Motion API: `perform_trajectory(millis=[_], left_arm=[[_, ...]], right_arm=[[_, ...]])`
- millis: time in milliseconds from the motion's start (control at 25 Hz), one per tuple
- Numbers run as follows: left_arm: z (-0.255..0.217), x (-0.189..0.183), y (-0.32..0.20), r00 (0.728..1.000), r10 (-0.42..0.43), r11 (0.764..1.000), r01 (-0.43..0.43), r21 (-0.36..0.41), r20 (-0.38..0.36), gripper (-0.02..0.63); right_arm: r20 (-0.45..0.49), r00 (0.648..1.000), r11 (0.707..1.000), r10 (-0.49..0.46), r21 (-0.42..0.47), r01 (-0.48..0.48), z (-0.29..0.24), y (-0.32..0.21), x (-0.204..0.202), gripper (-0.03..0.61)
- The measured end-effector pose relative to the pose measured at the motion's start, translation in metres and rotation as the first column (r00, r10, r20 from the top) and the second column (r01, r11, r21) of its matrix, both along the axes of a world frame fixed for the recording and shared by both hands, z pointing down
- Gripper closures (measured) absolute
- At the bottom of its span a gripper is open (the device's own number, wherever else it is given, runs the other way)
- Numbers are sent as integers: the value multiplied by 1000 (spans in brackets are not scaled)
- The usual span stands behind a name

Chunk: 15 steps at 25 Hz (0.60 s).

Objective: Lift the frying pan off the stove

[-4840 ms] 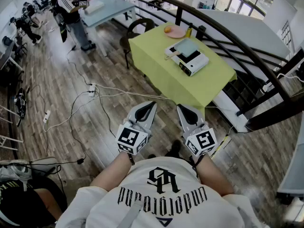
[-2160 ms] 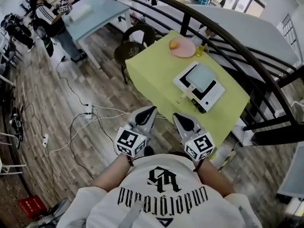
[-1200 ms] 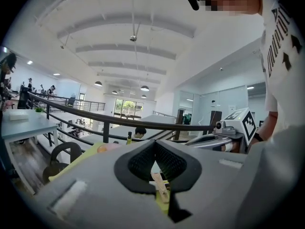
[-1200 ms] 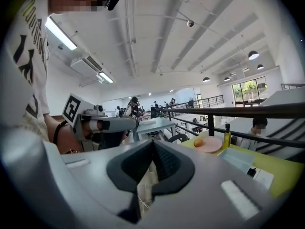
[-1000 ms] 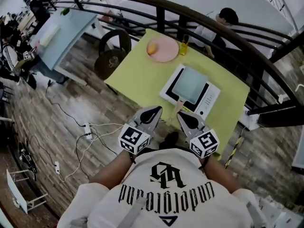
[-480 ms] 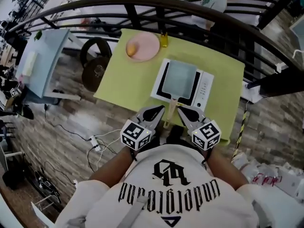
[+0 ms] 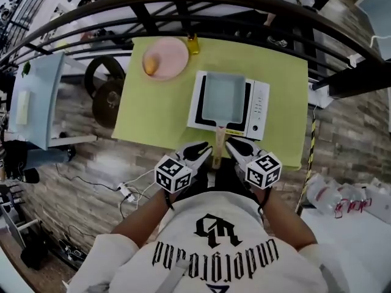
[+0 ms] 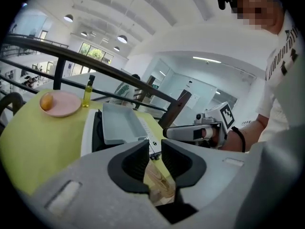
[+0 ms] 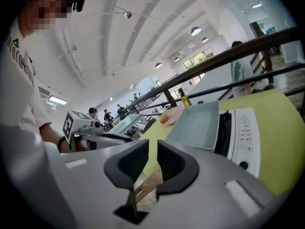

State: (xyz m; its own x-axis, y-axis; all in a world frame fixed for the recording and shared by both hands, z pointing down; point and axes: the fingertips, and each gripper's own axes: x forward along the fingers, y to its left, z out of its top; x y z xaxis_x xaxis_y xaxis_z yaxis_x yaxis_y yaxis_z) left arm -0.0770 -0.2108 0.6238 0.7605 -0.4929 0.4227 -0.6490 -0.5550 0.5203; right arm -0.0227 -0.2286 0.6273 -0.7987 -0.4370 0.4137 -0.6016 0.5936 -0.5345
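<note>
The frying pan [image 7: 224,95] sits flat on the stove [image 7: 259,105], near the middle of the yellow-green counter [image 7: 159,112], so the lifting is not yet done. Its wooden handle [image 7: 218,144] points to 6 o'clock, toward the person. The left gripper [image 7: 201,149] is just beside the handle end at about 8 o'clock, and the right gripper [image 7: 233,145] is at about 4 o'clock. The fingers of both have just been opening. Now they stand a little spread, and in each gripper view the wood shows through the narrow gap, but the fingers do not seem to pinch it. A pink plate [image 7: 174,50] with an orange [image 7: 149,64] and a small bottle [image 7: 193,43] stand at 10 to 11 o'clock from the stove, well apart from the work. I judge that the approach is nearly finished; what is left is to close on the handle and raise the pan.
</note>
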Motion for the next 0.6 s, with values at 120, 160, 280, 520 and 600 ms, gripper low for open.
perform_trajectory(millis=[120, 160, 280, 520, 600], left_arm=[[22, 4, 7, 999, 33, 996, -36, -84, -37, 475], [28, 5, 10, 998, 39, 993, -44, -112, -52, 458], [47, 10, 14, 993, 55, 980, -73, -187, -102, 398], [78, 24, 27, 975, 75, 934, -142, -327, -211, 296], [86, 30, 29, 966, 84, 920, -169, -355, -244, 287]], right_arm=[[27, 999, 997, 25, -78, -23, 19, 2, -2, 486], [37, 999, 994, 33, -104, -29, 25, 2, -3, 468], [82, 994, 981, 75, -184, -59, 40, -4, -2, 417], [184, 975, 935, 127, -351, -56, 72, -10, -10, 303], [213, 966, 921, 144, -386, -52, 81, -13, -14, 293]])
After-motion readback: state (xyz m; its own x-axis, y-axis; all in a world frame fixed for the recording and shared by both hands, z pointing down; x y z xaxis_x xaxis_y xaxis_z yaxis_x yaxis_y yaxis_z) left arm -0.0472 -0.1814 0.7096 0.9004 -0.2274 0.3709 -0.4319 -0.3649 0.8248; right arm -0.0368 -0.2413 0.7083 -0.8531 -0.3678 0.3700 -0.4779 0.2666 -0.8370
